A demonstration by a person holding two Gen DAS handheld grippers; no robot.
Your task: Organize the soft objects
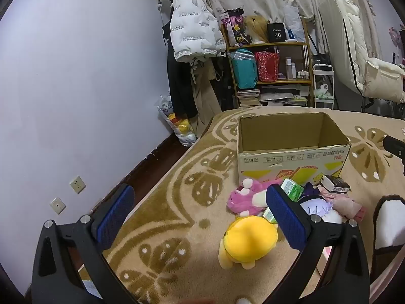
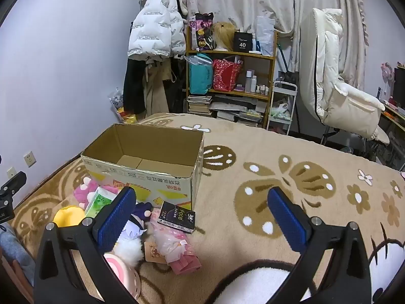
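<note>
An open, empty cardboard box (image 1: 291, 157) stands on the patterned blanket; it also shows in the right wrist view (image 2: 141, 174). In front of it lies a pile: a yellow plush (image 1: 249, 240), a pink plush (image 1: 244, 198), green tissue packs (image 1: 292, 190), a purple-and-white doll (image 1: 316, 206), a pink packaged item (image 2: 177, 248) and a black tissue pack (image 2: 178, 216). My left gripper (image 1: 200, 217) is open and empty, above the blanket left of the pile. My right gripper (image 2: 202, 217) is open and empty, above the blanket right of the pile.
The blanket (image 2: 291, 157) covers a bed against the purple wall (image 1: 76, 88). Beyond stand a coat rack with a white puffer jacket (image 1: 192, 30), a cluttered shelf (image 1: 270, 63), a white cart (image 2: 282, 106) and a white padded chair (image 2: 336, 88).
</note>
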